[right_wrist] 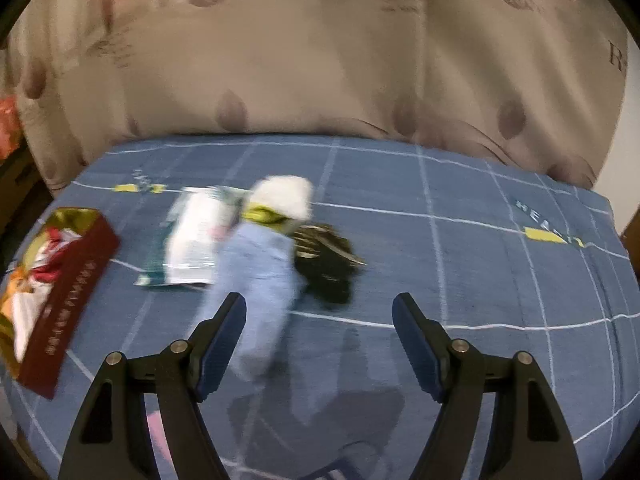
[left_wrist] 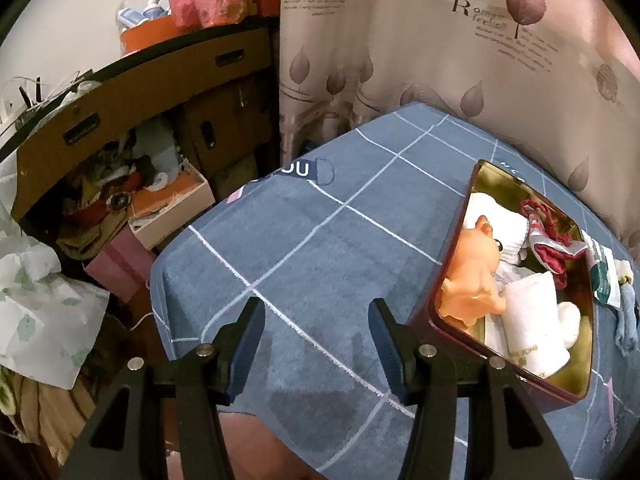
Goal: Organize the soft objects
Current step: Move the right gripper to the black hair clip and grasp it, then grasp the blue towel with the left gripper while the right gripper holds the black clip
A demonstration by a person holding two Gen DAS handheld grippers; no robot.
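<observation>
A dark red tin box (left_wrist: 436, 316) with a gold inside stands on the blue checked cloth (left_wrist: 320, 240). It holds an orange soft toy (left_wrist: 476, 276), white rolled cloths (left_wrist: 532, 320) and a red and white garment (left_wrist: 548, 240). My left gripper (left_wrist: 316, 344) is open and empty, left of the box. In the right wrist view the box (right_wrist: 68, 292) is at the left. A light blue sock (right_wrist: 260, 276), a white fluffy item (right_wrist: 286, 196), a black item (right_wrist: 326, 264) and a white and green packet (right_wrist: 192, 240) lie on the cloth. My right gripper (right_wrist: 320, 336) is open, empty, above the sock's near end.
Left of the table are cardboard boxes (left_wrist: 120, 104), a cluttered open box (left_wrist: 168, 208) and a pink box (left_wrist: 120, 264). A leaf-print curtain (left_wrist: 440, 40) hangs behind the table. The packet (left_wrist: 604, 276) and sock (left_wrist: 628, 316) lie right of the tin.
</observation>
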